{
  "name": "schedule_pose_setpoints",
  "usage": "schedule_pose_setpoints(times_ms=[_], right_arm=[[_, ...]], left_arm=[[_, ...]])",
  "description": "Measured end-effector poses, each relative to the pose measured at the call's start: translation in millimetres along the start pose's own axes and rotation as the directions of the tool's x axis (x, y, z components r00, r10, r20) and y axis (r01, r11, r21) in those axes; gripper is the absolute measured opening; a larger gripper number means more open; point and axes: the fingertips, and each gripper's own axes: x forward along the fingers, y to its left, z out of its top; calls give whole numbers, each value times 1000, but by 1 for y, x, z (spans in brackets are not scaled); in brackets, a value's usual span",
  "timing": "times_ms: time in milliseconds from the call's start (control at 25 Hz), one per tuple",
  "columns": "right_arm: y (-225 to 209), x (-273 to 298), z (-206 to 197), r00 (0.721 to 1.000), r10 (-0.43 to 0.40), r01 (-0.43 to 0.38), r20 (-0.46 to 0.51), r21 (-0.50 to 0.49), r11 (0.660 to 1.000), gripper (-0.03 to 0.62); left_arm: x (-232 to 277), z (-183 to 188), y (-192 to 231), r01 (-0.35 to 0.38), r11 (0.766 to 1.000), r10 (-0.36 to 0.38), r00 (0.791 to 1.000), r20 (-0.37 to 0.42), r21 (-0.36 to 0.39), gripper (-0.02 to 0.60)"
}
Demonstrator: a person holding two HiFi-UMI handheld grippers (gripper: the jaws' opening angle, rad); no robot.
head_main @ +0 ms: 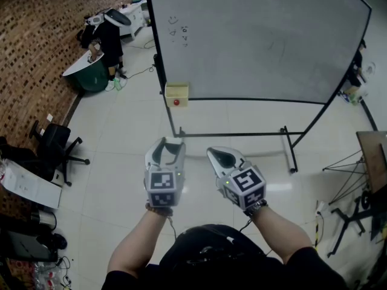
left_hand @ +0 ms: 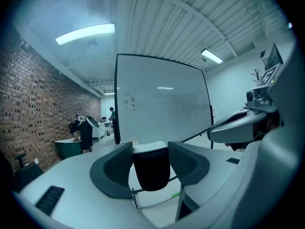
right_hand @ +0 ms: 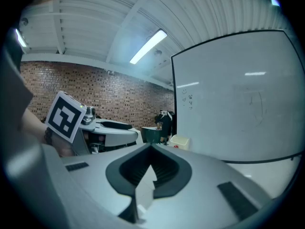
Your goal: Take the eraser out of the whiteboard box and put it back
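- Left tool is clamped on the eraser, which has dark felt and a white back. The jaws stand wide only because the eraser fills the gap between the pads.
- Right tool is closed tip to tip, with nothing in it.
- The eraser is out of the whiteboard box. The box hangs at the lower left corner of the whiteboard, far from both tools, with a small red thing just under it.
- Step, as judged: the return leg, eraser back into the box.
- To do it well:
  - Get in close first, gripping firmly.
  - Line the eraser up over the box opening, probably on top, long side along the box.
  - Lower it in and open the jaws only once it rests inside.
- Risk: clipping the box rim or the board frame. The right tool is best held off to the right, clear of the box.
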Motion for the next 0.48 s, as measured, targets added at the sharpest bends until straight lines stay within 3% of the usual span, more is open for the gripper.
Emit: schedule_pose_setpoints(times_ms=[480], right_arm=[[-23,-11,-3,999,41,-41,13,3,999,25]], left_arm=[[13,7,-12,-49,999,49,999,-8,-14,227]])
